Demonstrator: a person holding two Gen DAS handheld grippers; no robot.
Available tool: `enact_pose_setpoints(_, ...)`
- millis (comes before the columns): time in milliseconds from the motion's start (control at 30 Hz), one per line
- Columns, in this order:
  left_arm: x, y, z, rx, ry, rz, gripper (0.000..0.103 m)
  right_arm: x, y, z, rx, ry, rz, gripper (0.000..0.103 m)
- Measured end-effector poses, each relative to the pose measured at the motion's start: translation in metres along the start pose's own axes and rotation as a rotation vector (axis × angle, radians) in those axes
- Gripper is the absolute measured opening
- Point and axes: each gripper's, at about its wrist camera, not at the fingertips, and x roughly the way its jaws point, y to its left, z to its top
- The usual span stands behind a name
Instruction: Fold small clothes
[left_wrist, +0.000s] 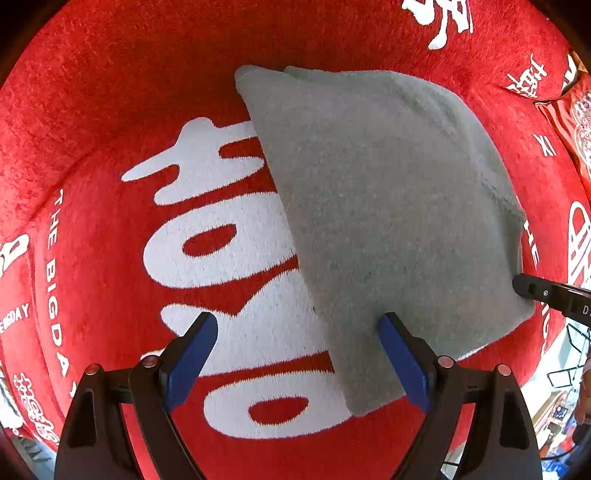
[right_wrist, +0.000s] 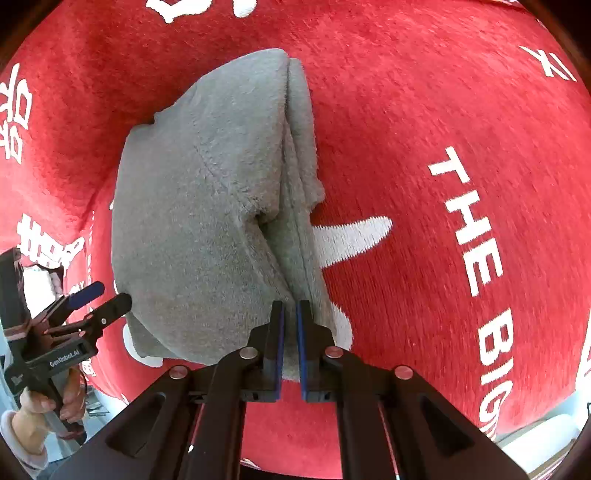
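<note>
Grey garment (left_wrist: 388, 221) lies folded on a red blanket (left_wrist: 110, 110) w/ white lettering, its near corner by the blanket's front edge. Right hand-held gripper (right_wrist: 290, 325) is clamped on garment's near edge. Left hand-held gripper (left_wrist: 299, 354) spread wide, nothing held, one finger over garment's near corner.

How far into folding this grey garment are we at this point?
Done: the grey garment already lies doubled on the red blanket, layered edges visible in the right wrist view. In hand: the right gripper is shut on its near edge. The left gripper is open above the other side, gripping nothing. Left: at least releasing; further folds can't be judged.
</note>
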Motion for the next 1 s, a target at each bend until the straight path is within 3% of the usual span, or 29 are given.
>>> enact_pose_setpoints(567,-0.016,0.019,-0.020,0.010,0.021,0.016,0.090,-0.030,-0.005,-0.029,0.105,-0.025,-0.044,0.009)
enact_pose_setpoints(1000,-0.028,0.025,-0.032,0.035,0.038,0.010,0.090,-0.042,0.001,-0.061,0.180,-0.042,0.009,0.010)
